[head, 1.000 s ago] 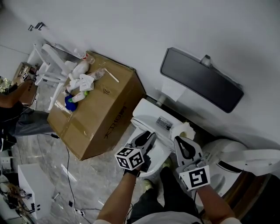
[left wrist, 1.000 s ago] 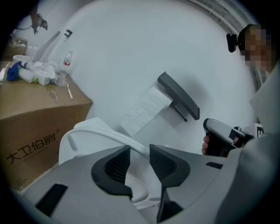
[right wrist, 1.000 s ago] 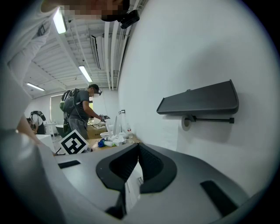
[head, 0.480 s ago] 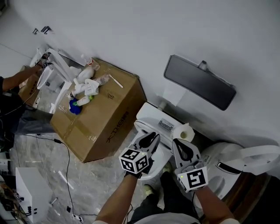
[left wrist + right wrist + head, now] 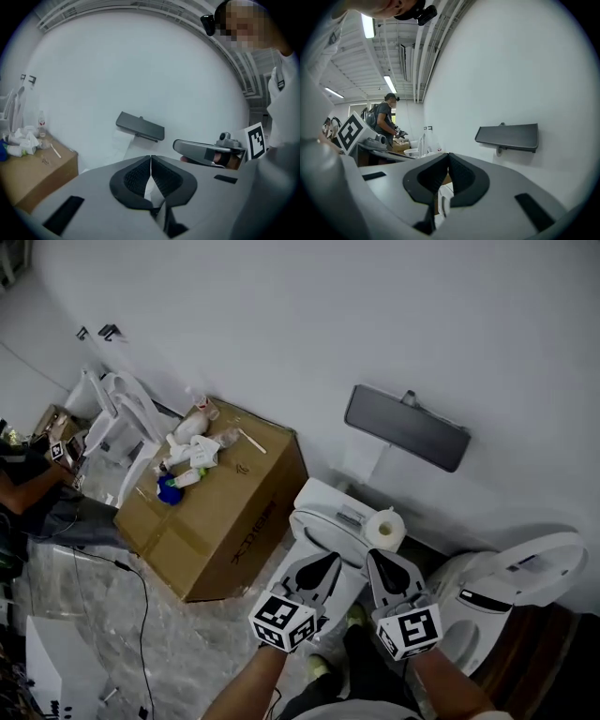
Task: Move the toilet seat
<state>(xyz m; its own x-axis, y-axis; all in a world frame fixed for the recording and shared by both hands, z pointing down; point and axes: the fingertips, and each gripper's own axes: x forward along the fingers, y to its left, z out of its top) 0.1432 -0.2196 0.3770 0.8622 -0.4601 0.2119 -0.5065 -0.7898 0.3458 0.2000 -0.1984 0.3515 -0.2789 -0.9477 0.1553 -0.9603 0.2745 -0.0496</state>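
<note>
Grey plastic left claw (image 5: pixel 330 561): jaws just been closing, tips now met, nothing between black ribbed pads (image 5: pixel 133 178). Grey plastic right claw (image 5: pixel 375 557) just beside it, jaws likewise together, empty. Both point forward, near level, side by side. Black-and-white marker cubes (image 5: pixel 281 620) sit behind jaws. Forearms (image 5: pixel 246 688) trail back from each claw.

Marbled floor (image 5: pixel 202 638) with 1 cardboard box (image 5: pixel 230 507), 1 white toilet (image 5: pixel 326 505), 1 black cable (image 5: pixel 142 615)
</note>
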